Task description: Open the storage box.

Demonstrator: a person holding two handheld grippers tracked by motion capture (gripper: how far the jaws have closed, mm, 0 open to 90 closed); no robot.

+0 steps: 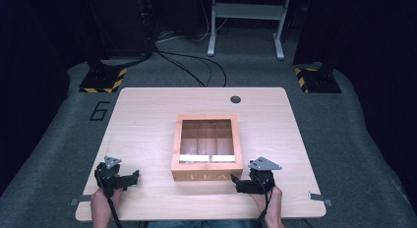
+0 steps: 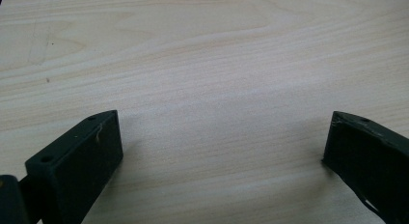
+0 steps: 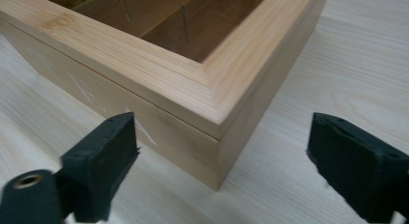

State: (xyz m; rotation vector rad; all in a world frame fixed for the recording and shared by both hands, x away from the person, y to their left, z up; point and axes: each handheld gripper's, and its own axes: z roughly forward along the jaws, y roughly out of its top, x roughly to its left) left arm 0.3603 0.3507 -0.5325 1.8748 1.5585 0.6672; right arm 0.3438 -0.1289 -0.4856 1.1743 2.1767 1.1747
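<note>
A wooden tea box (image 1: 206, 175) with a windowed lid stands closed at the middle of the light wood table (image 1: 147, 120); dividers show through the pane. My right gripper (image 1: 237, 182) rests near the front edge, open, its jaws pointing at the box's front right corner. In the right gripper view that corner of the box (image 3: 144, 64) sits just beyond the right gripper (image 3: 223, 121), between the spread jaws, not touched. My left gripper (image 1: 132, 178) lies open at the front left, well apart from the box. The left gripper (image 2: 224, 118) has bare table (image 2: 202, 50) between its jaws.
A dark round hole (image 1: 235, 99) is set in the table near its far edge. On the grey floor beyond are a painted number 6 (image 1: 100, 110), two bases with yellow-black tape (image 1: 102, 80), cables (image 1: 196, 66) and a white frame stand (image 1: 246, 21).
</note>
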